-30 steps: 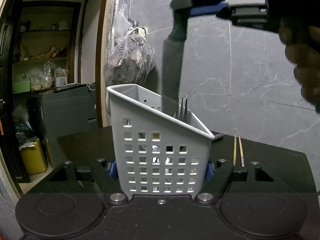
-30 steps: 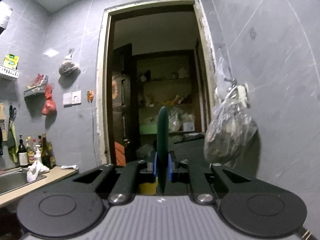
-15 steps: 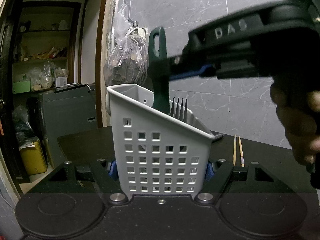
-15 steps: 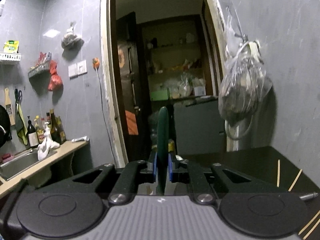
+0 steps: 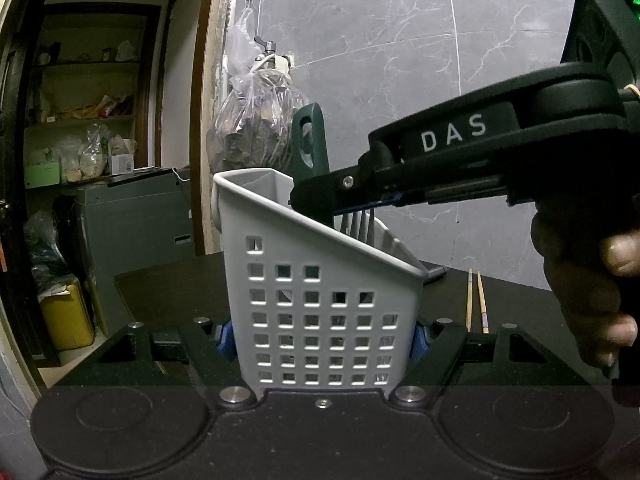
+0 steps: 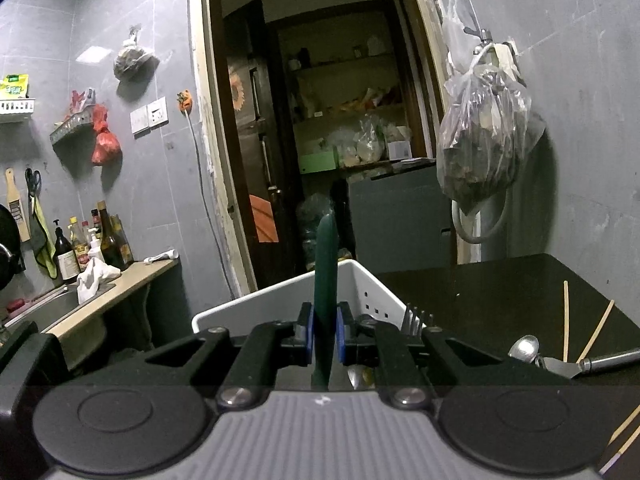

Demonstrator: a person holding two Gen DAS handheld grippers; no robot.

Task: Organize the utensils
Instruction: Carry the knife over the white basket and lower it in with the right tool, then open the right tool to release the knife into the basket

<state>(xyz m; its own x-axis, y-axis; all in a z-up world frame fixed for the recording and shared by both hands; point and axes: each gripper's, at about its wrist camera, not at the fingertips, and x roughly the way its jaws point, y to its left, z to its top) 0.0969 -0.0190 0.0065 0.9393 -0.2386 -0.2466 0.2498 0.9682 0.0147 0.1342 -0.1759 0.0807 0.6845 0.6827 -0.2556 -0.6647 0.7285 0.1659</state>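
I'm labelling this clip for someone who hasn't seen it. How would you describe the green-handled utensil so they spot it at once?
Find the black table and the white perforated caddy standing on it, clamped by the left gripper. Rising from its top is the dark green handle, pinched by the right gripper. Unlike the metal fork beside it, it is plastic, with a hanging hole at the top.

The caddy (image 5: 320, 312) is matt grey perforated plastic. A dark green handle (image 6: 326, 280) looks like smooth plastic. Fork (image 6: 416, 316) and spoon (image 6: 526, 347) are shiny metal; 2 chopsticks (image 5: 476, 300) pale wood, lower right on the glossy black surface (image 6: 500, 292).
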